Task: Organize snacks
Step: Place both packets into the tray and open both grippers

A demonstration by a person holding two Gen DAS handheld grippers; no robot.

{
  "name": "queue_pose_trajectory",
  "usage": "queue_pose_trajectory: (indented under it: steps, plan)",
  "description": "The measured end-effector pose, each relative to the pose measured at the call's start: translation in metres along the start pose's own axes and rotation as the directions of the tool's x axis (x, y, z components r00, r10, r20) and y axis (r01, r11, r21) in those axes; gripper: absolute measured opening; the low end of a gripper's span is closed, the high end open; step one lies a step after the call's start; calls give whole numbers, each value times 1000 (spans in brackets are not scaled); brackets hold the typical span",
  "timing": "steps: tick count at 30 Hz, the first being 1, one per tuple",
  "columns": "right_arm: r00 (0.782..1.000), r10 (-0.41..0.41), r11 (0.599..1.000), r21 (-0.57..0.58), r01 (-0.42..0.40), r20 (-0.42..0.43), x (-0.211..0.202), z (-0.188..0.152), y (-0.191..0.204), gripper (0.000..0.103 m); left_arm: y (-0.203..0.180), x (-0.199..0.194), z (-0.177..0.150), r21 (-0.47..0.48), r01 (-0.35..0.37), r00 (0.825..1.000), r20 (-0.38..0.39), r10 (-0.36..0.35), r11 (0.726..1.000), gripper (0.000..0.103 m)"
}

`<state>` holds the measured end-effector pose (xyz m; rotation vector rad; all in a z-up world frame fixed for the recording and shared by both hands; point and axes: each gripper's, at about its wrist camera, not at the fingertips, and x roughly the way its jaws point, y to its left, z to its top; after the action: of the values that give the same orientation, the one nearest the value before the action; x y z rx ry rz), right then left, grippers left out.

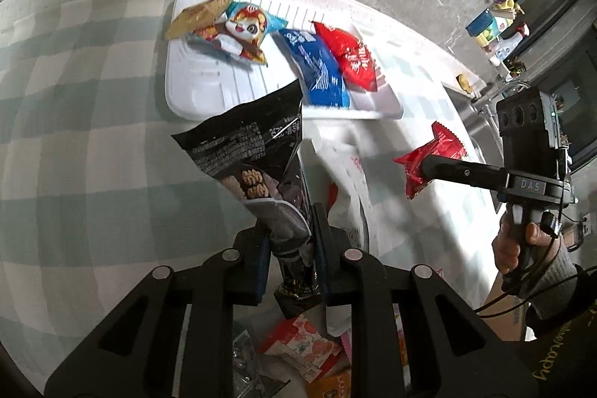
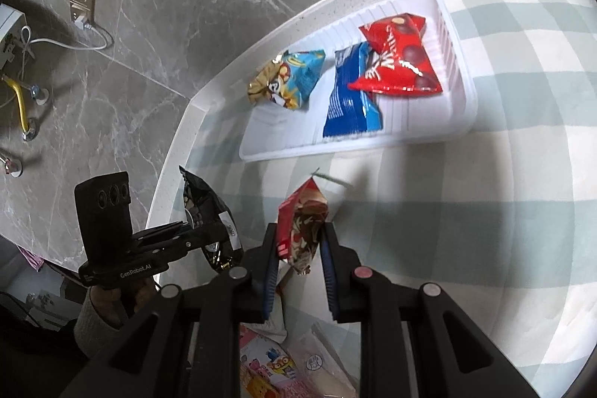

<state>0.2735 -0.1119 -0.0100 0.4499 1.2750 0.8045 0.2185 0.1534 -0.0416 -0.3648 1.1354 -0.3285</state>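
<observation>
Landmark: a white tray [image 1: 194, 99] [image 2: 459, 122] is set on a checked cloth [image 1: 74, 99] [image 2: 503, 211], near the rim of the counter.
Left gripper [image 1: 289, 241] [image 2: 209, 230]: its fingers are clenched on a black snack bag [image 1: 257, 166] [image 2: 203, 207], which is held in the air just in front of the tray.
Right gripper [image 2: 300, 248] [image 1: 423, 170]: its fingers are clamped on a small red snack packet [image 2: 300, 226] [image 1: 429, 159], which is held above the cloth, in front of the tray and apart from it.
Inside the tray: a blue bag [image 1: 317, 69] [image 2: 349, 96] is laid in the middle; a red bag [image 1: 350, 56] [image 2: 399, 58] is overlapped on it at one end; a cartoon-printed bag [image 1: 231, 28] [image 2: 287, 79] is placed toward the other end.
Nearest the cameras, farthest from the tray: a pile of loose snack packets [image 1: 302, 349] [image 2: 268, 368] is seen under both grippers.
</observation>
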Motion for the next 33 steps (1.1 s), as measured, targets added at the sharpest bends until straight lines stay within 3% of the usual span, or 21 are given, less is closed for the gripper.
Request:
queue_pose_trajectory:
  steps: [11,19,25,33]
  plan:
    - [1000,12,1000,12,-12,16,-3,15,-1,23,2,-15,24,31,12,999,39,-13,999,18]
    - [999,8,1000,-22,-8,40,-8,47,3,23,0,-22,74,100,-4,996,88,-5,995,18]
    - [999,0,999,-48,3,48,-4,75,4,23,2,-9,114,125,-7,995,99,-5,992,18]
    - [999,-20,998,-63,22,38,12,103,-1,23,-2,31,150,150,-3,999,50,-5,989,18]
